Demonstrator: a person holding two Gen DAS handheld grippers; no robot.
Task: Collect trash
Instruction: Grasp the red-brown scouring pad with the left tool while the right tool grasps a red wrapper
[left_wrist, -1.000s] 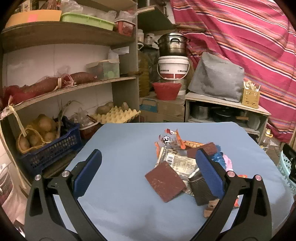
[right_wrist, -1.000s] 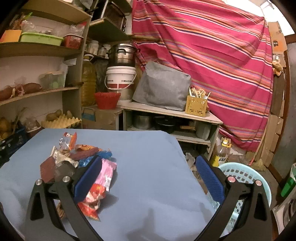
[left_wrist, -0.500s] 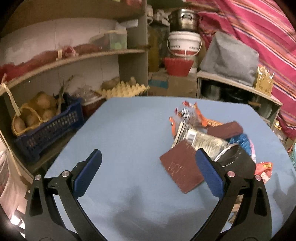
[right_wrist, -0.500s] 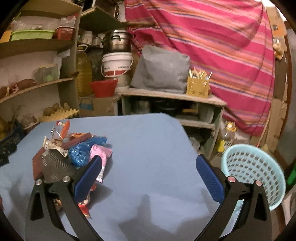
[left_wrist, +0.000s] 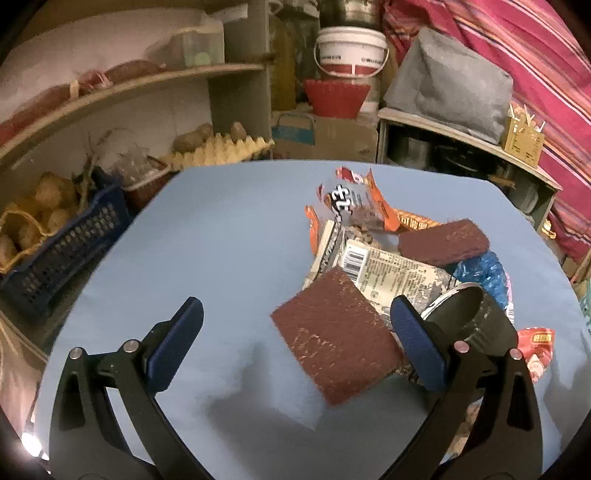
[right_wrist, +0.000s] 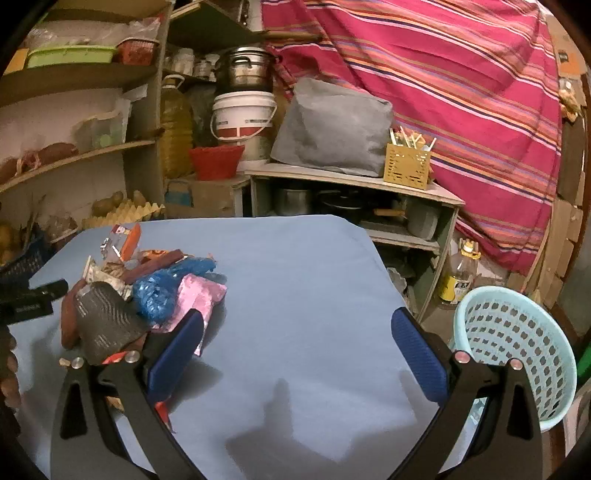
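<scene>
A pile of trash lies on the blue table (left_wrist: 221, 240). It has a square brown scouring pad (left_wrist: 336, 334), a second brown pad (left_wrist: 443, 242), a printed foil wrapper (left_wrist: 391, 275), orange snack wrappers (left_wrist: 369, 206), a blue plastic bag (right_wrist: 166, 288), a pink wrapper (right_wrist: 195, 299) and a dark cup (right_wrist: 103, 321). My left gripper (left_wrist: 295, 339) is open and empty, just above the table, its right finger beside the square pad. My right gripper (right_wrist: 297, 350) is open and empty over bare cloth, right of the pile. A light blue perforated basket (right_wrist: 517, 343) stands off the table's right edge.
Shelves at the left hold a dark blue crate of potatoes (left_wrist: 55, 240) and an egg tray (left_wrist: 218, 151). Behind the table are a red bowl (right_wrist: 216, 160), a white bucket (right_wrist: 243, 114), a grey bag (right_wrist: 332, 129) and a striped curtain (right_wrist: 461, 74). A bottle (right_wrist: 458, 277) stands on the floor.
My left gripper has dropped and moved closer to the pile, so the square pad now lies between its fingers' span. My right gripper has lowered toward the table; the basket shows more fully.
</scene>
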